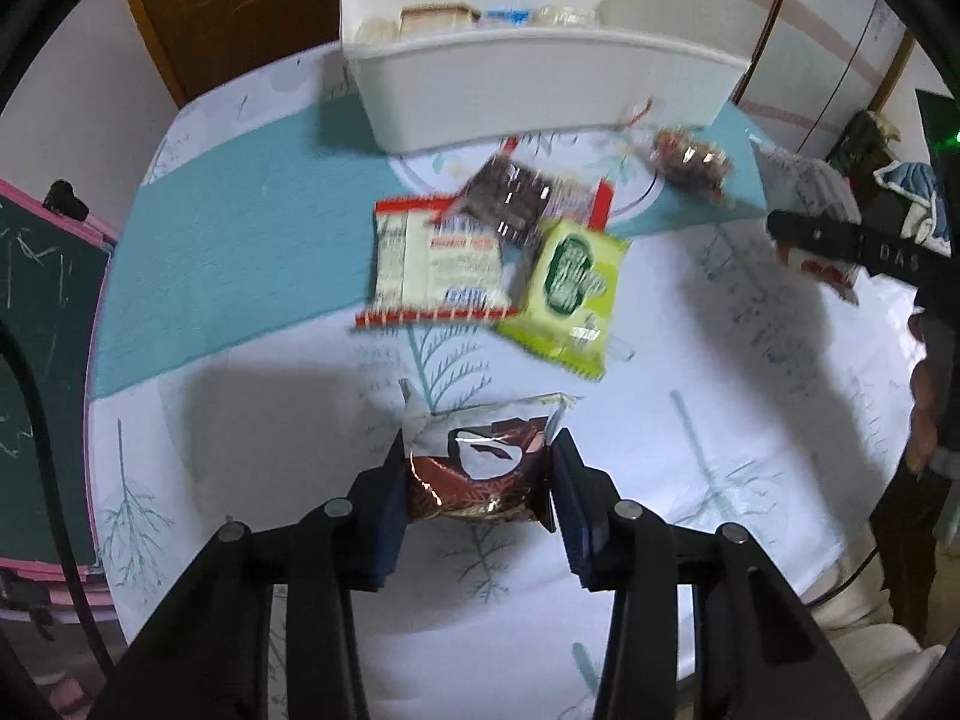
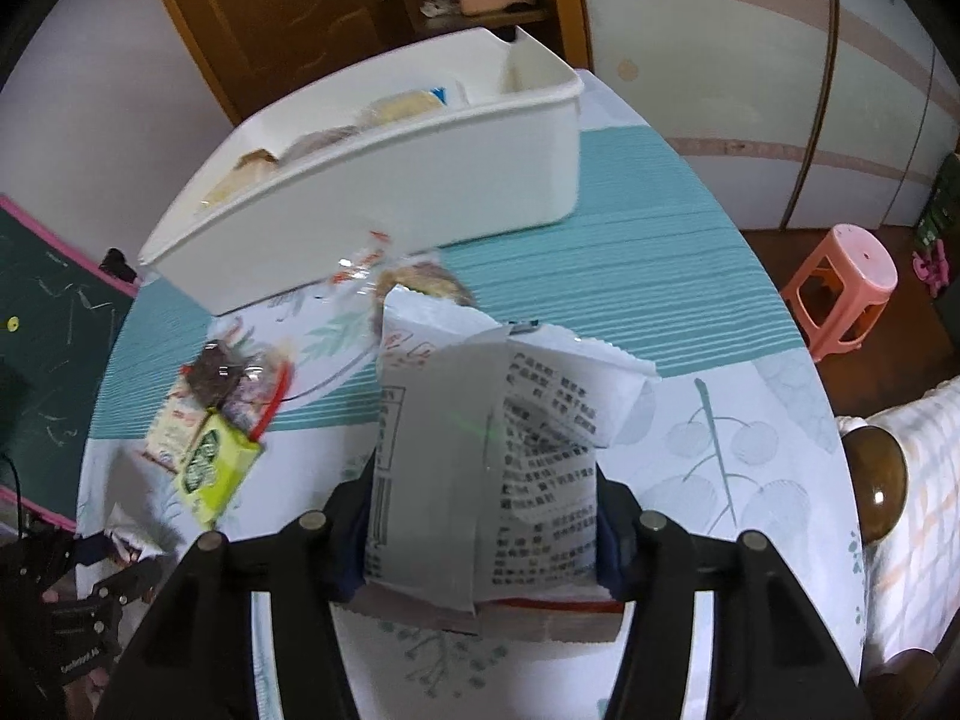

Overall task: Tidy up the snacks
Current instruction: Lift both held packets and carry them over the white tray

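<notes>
Clamped between the pads of the left gripper [image 1: 480, 480], a dark red snack packet [image 1: 480, 474] hangs just above the bench [image 1: 240, 420], pinched at its lower half only; the slick foil could slide out on the way to the white bin [image 1: 540, 90] at the far edge. Loose packets, one red-and-white [image 1: 432, 264] and one green [image 1: 570, 282], lie between. From the right wrist, the right gripper [image 2: 483, 516] squeezes a white printed packet [image 2: 486, 450] that stands tall and blocks the view ahead, so its top may catch the bin [image 2: 420, 180] wall.
</notes>
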A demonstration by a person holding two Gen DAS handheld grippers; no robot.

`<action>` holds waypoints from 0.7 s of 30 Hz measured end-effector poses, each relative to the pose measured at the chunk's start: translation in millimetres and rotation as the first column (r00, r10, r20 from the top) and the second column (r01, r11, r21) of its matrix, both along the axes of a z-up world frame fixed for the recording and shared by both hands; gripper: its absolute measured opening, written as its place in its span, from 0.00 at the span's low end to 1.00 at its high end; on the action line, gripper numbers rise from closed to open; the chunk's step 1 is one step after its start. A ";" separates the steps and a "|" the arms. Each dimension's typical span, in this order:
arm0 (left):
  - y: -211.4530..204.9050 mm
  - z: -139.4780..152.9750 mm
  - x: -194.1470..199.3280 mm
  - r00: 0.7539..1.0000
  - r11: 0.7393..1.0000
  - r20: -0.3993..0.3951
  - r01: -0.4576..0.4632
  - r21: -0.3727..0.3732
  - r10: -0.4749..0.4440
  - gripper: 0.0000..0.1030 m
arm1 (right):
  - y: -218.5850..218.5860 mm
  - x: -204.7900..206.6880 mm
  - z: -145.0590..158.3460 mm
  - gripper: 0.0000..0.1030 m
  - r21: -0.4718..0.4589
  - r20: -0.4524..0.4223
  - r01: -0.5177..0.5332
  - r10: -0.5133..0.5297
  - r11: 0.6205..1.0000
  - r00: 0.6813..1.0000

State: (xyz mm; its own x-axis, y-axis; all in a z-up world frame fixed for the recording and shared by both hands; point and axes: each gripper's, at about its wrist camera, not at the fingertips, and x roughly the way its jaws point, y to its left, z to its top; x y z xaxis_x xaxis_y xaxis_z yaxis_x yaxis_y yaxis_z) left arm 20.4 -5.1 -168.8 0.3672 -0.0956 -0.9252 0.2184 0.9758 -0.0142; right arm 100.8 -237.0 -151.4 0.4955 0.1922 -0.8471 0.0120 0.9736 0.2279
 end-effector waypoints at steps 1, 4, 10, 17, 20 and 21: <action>-1.0 5.3 1.4 1.000 1.000 0.012 0.005 -0.004 -0.005 0.40 | 1.9 -1.7 4.7 0.55 0.002 0.011 -0.006 0.006 1.000 1.000; -8.2 30.2 6.6 0.998 1.000 0.065 0.022 -0.022 -0.020 0.40 | 6.9 -4.1 22.3 0.55 0.011 0.049 -0.023 0.022 1.000 0.999; -14.7 85.4 28.2 0.984 0.997 0.175 0.037 -0.061 -0.026 0.40 | 14.1 -5.9 65.4 0.55 0.028 0.144 -0.051 0.047 0.998 0.988; -22.9 156.6 63.6 0.944 0.998 0.329 0.052 -0.042 -0.036 0.40 | 25.8 5.1 118.5 0.55 0.014 0.253 -0.084 0.078 0.996 0.964; -28.8 177.6 79.2 0.930 0.998 0.366 0.054 -0.028 -0.040 0.40 | 28.2 12.3 139.2 0.55 0.003 0.296 -0.088 0.084 0.996 0.952; -30.0 182.6 83.4 0.926 0.998 0.375 0.053 -0.021 -0.041 0.40 | 29.0 15.5 145.3 0.55 -0.002 0.308 -0.089 0.085 0.996 0.948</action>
